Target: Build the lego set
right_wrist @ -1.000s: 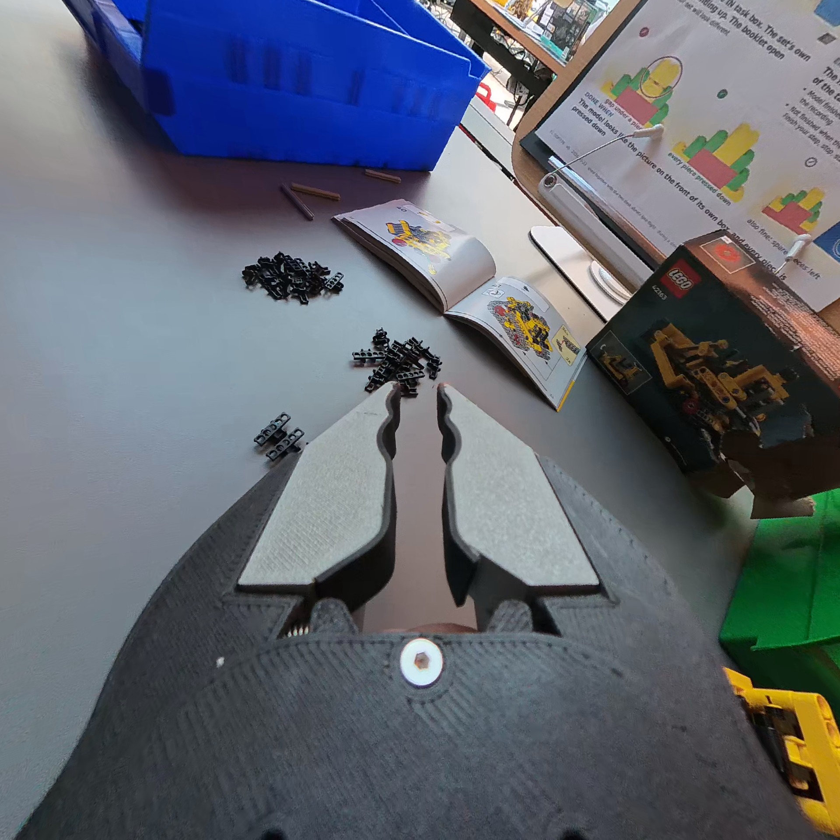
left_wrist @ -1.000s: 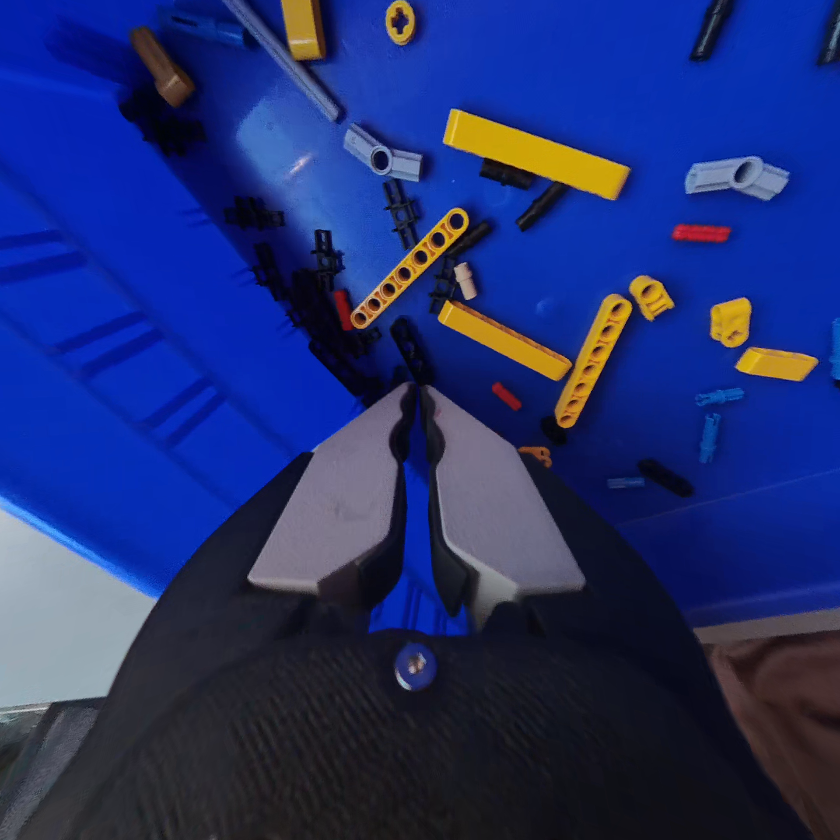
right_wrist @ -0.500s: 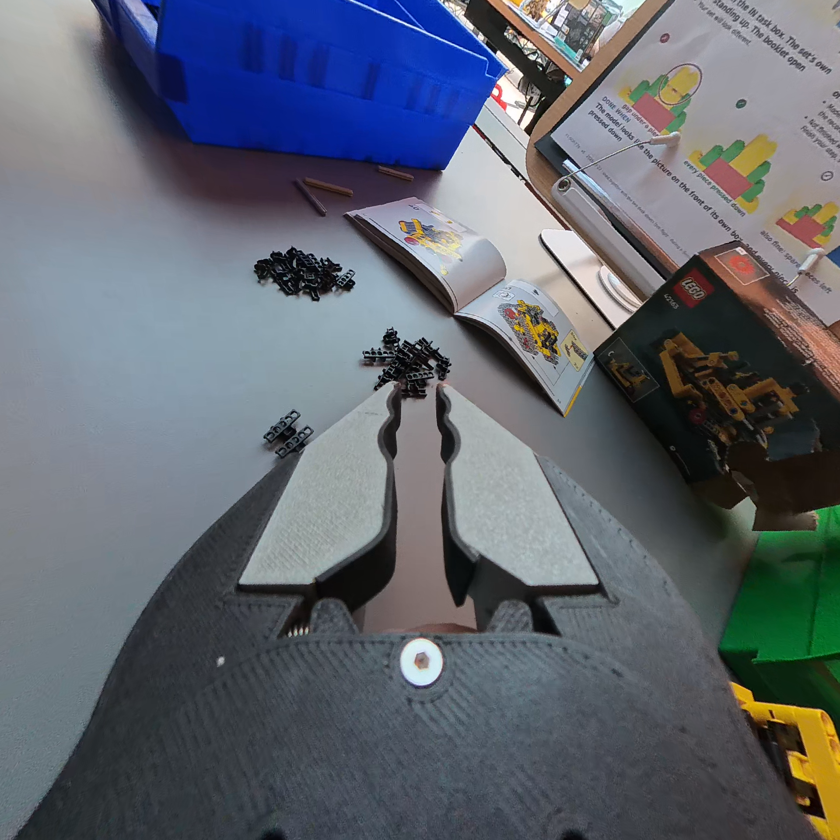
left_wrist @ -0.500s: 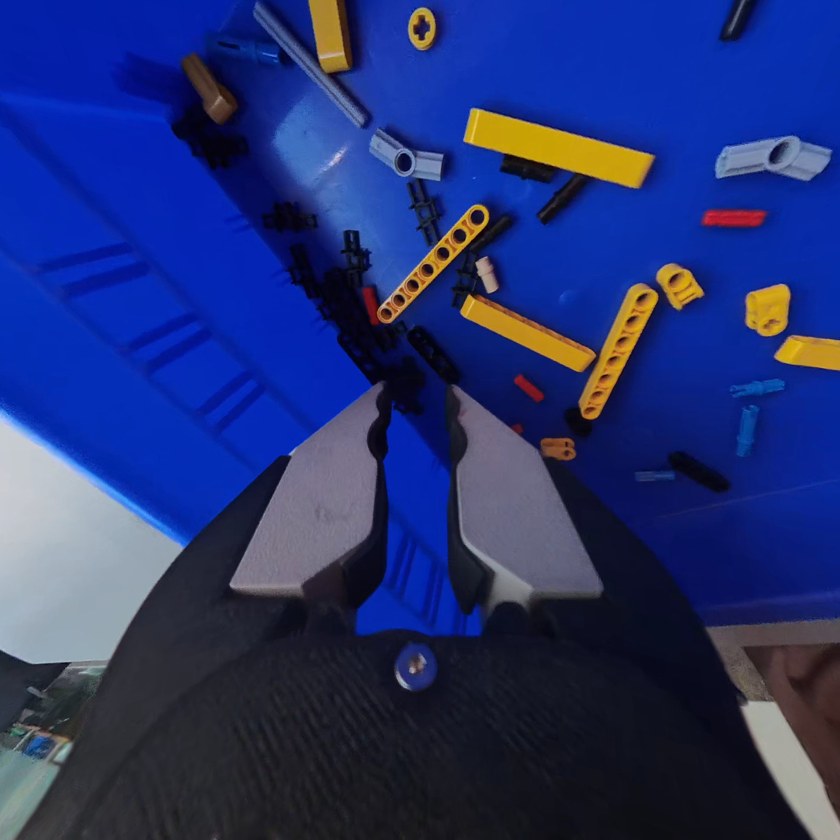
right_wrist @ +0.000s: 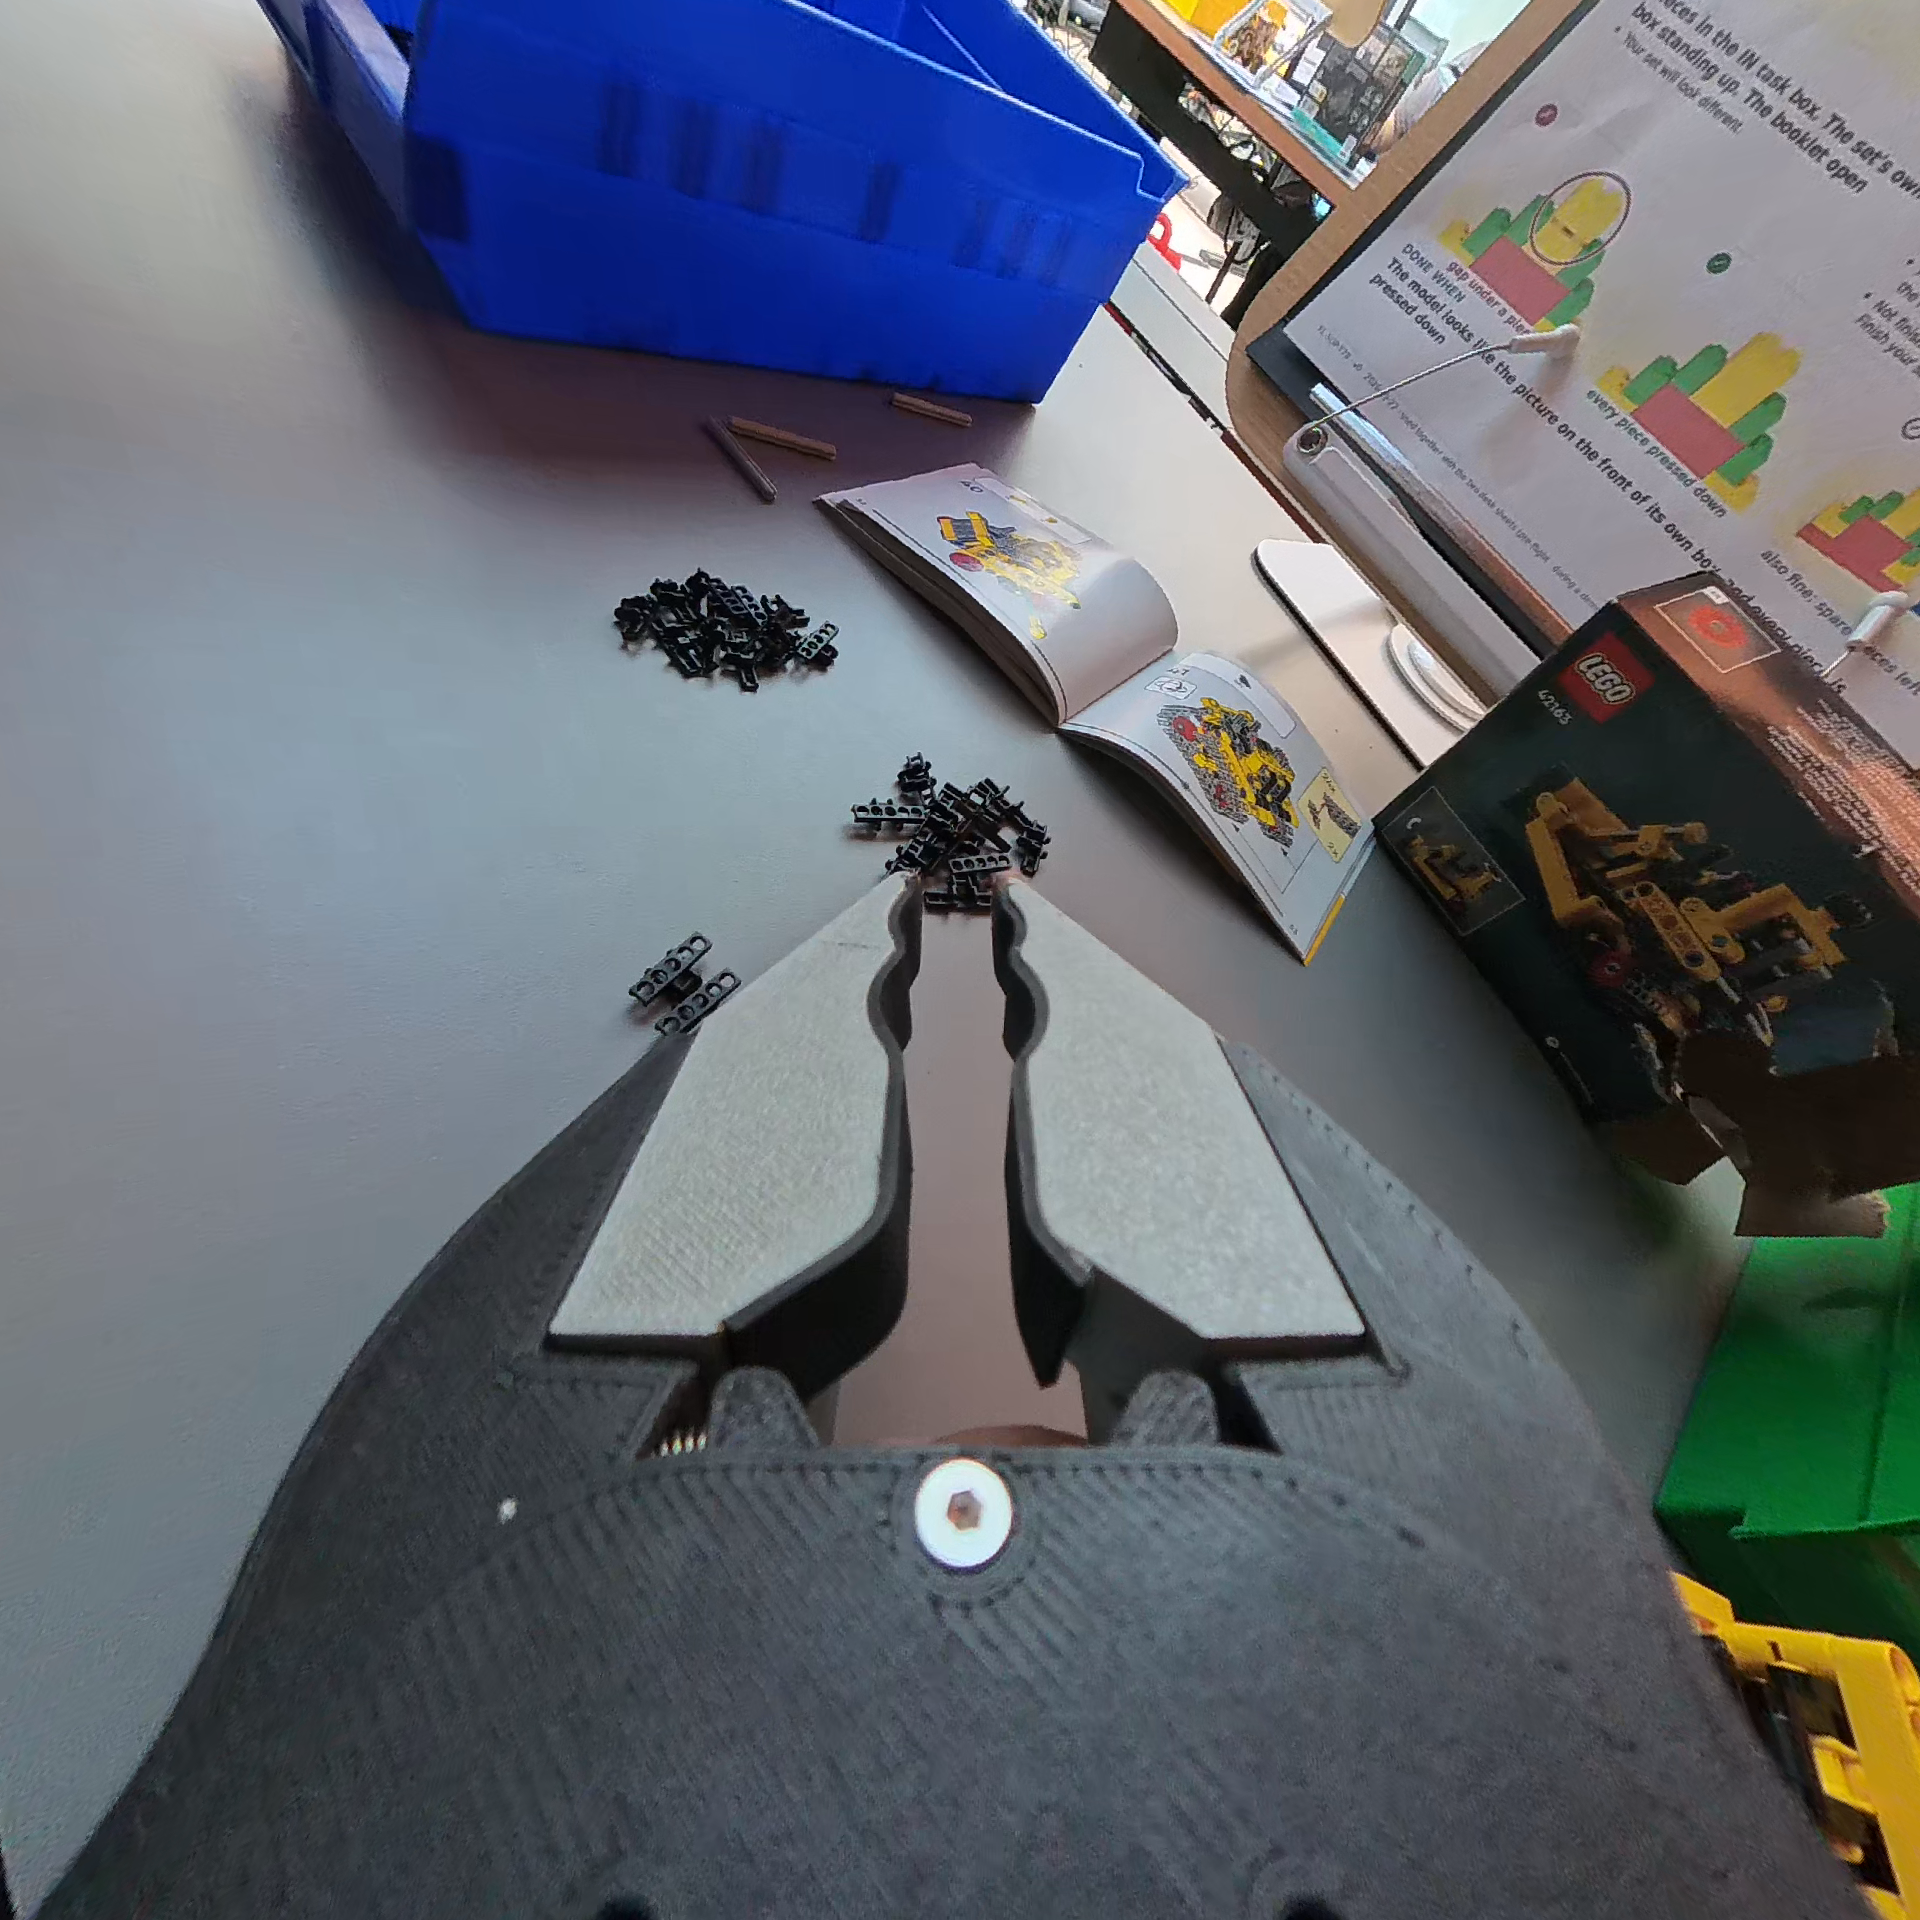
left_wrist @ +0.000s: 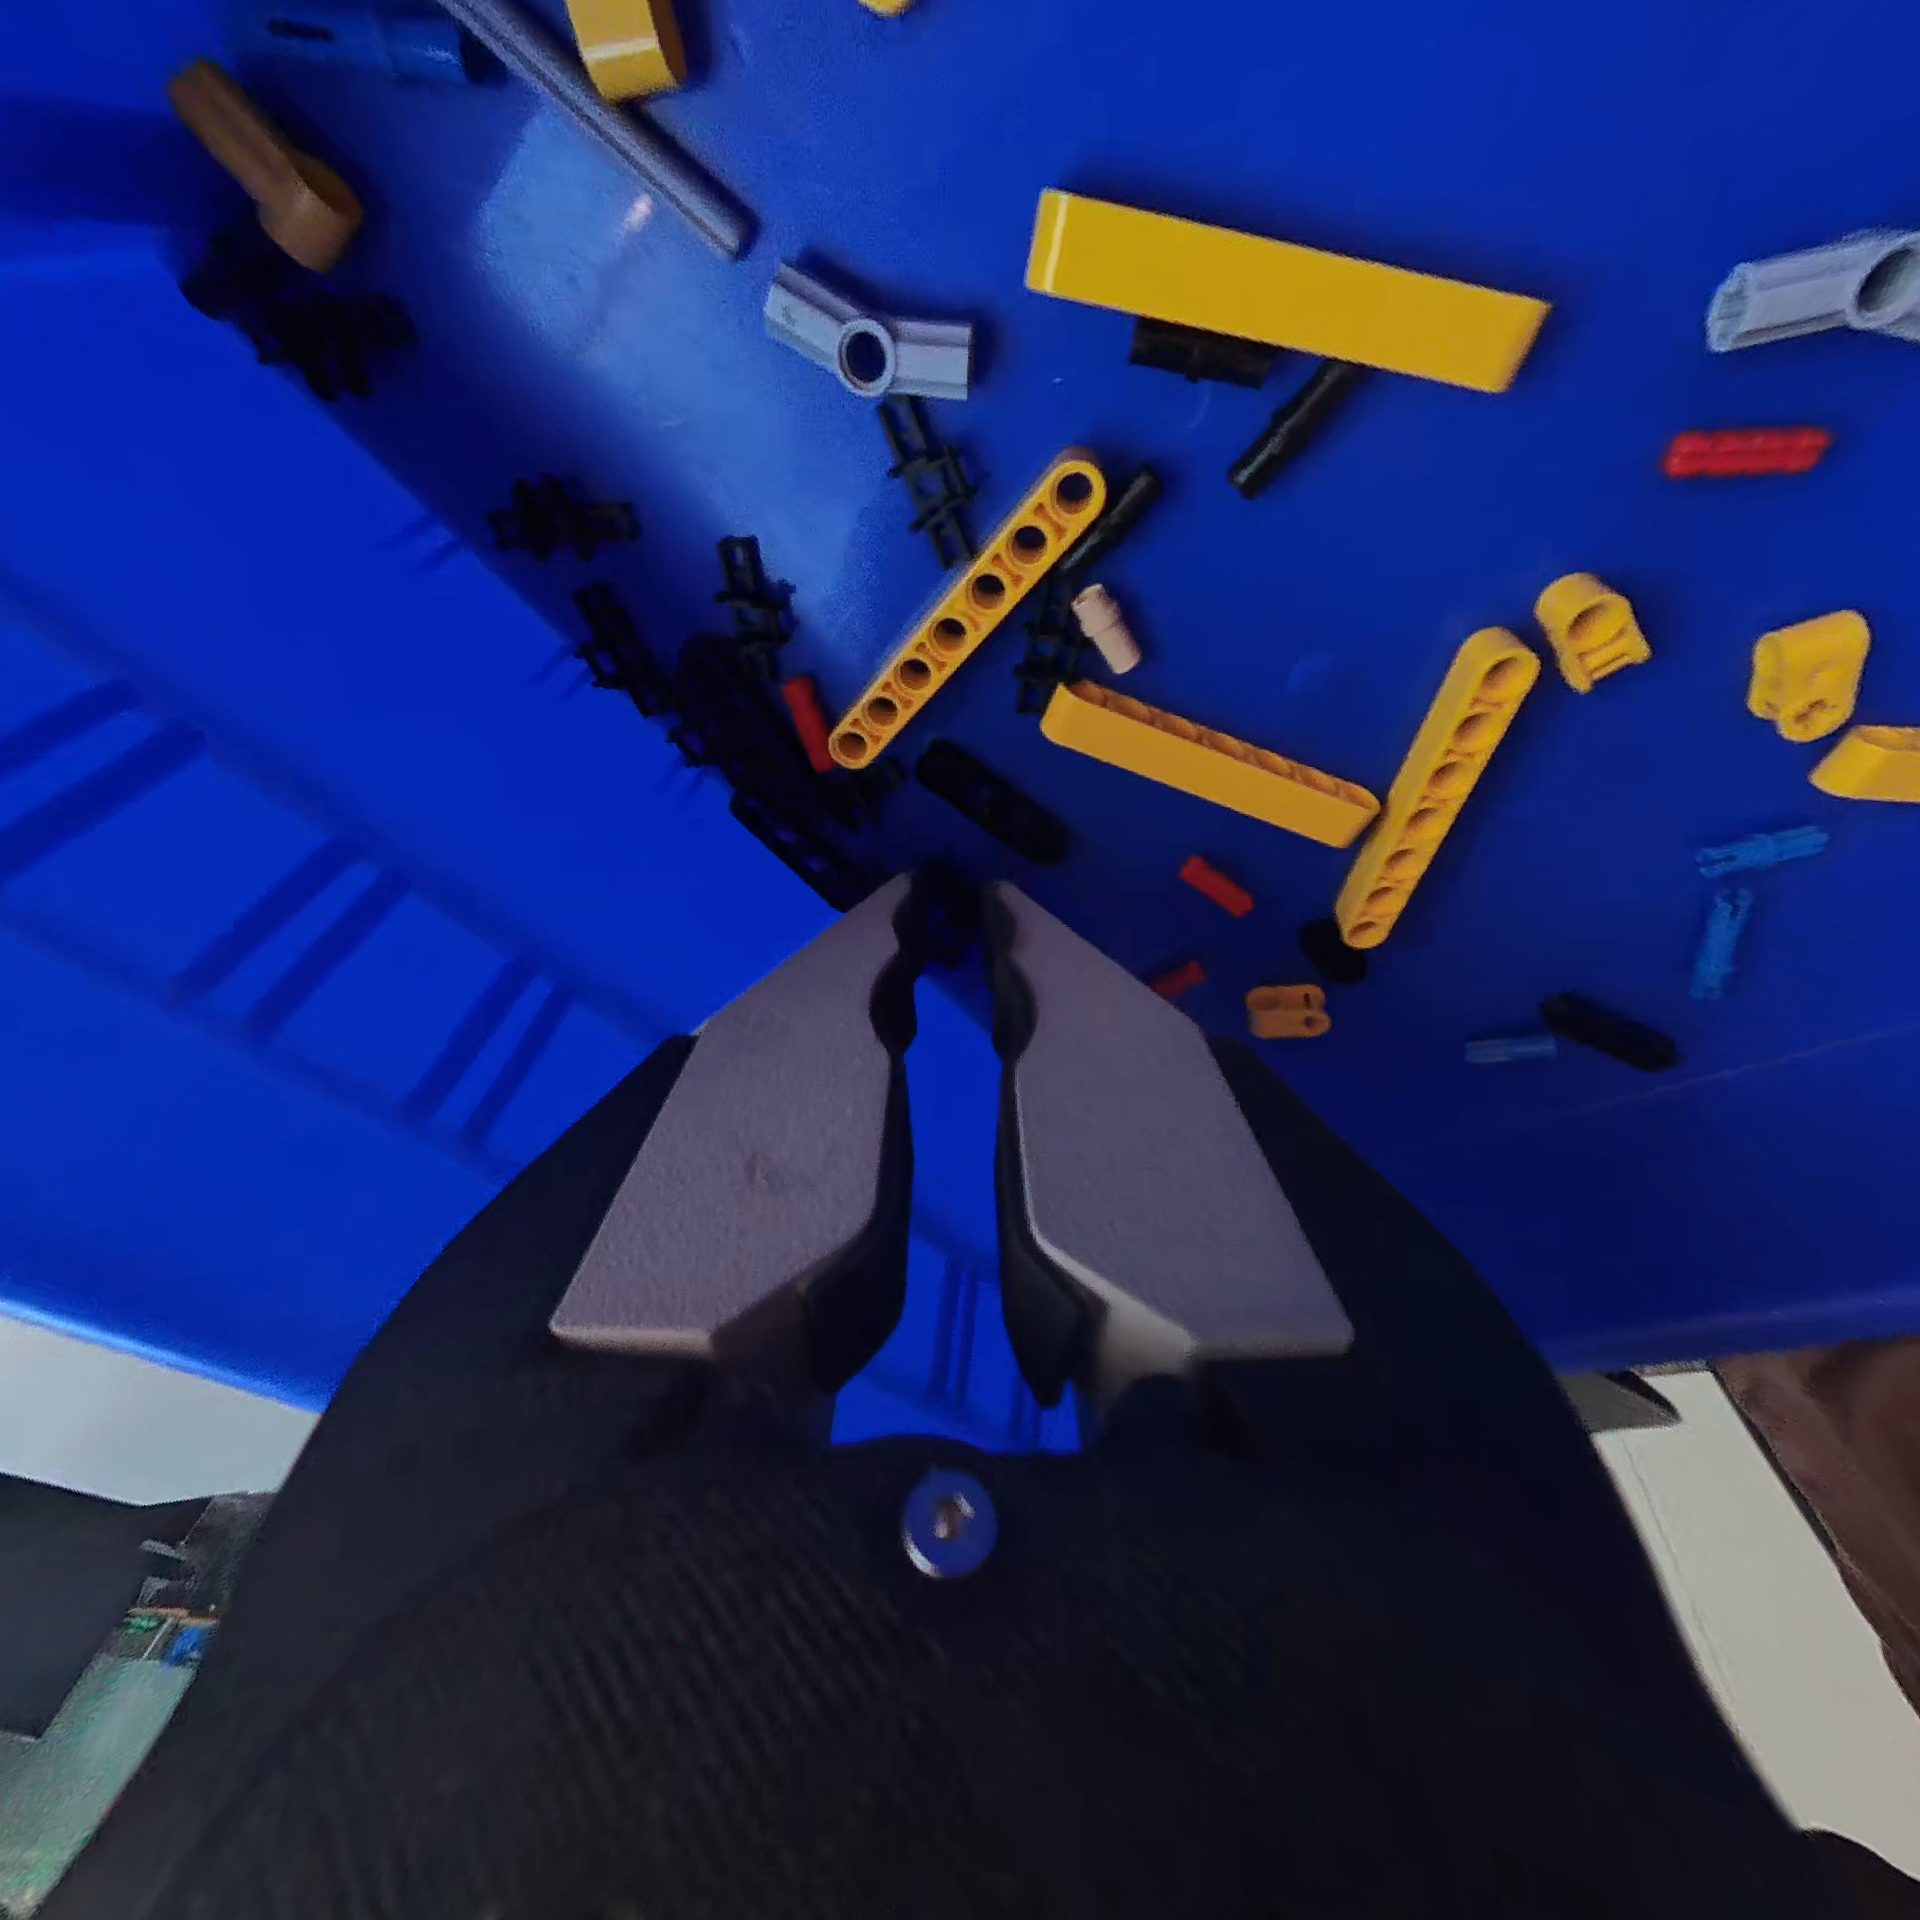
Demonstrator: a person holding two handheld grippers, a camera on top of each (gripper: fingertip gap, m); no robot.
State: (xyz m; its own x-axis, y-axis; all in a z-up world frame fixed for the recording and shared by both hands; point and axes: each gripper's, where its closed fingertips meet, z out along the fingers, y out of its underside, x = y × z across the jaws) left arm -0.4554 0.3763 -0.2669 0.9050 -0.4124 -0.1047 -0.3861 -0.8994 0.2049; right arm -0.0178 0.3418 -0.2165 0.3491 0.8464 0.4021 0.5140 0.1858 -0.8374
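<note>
My left gripper (left_wrist: 945,914) is down inside the blue bin (left_wrist: 1455,125), with its tips closed on a small black track link (left_wrist: 940,920) at the end of a row of black links (left_wrist: 748,727). Yellow beams (left_wrist: 966,613), a long yellow beam (left_wrist: 1283,291) and a grey connector (left_wrist: 868,343) lie beyond it. My right gripper (right_wrist: 951,896) hovers low over the grey table, narrowly open and empty. Its tips are just short of a pile of black links (right_wrist: 956,826). A second pile (right_wrist: 722,629) lies farther off, and two loose links (right_wrist: 686,982) lie to the left.
In the right wrist view the blue bin (right_wrist: 779,208) stands at the back. The open booklet (right_wrist: 1091,644) and the set's box (right_wrist: 1683,883) are on the right, a green box (right_wrist: 1818,1403) and a yellow built part (right_wrist: 1818,1745) at near right. Brown axles (right_wrist: 779,436) lie by the bin. The left gripper's tips are roughly 45 cm from the right gripper's. Measured from the fingertips, the grey connector (left_wrist: 868,343) is 8 cm or so from the left gripper and 45 cm from the right.
My left gripper opened, moved onto the black links by the bin wall, and has now closed on one. My right gripper has drifted slightly toward the near pile.
</note>
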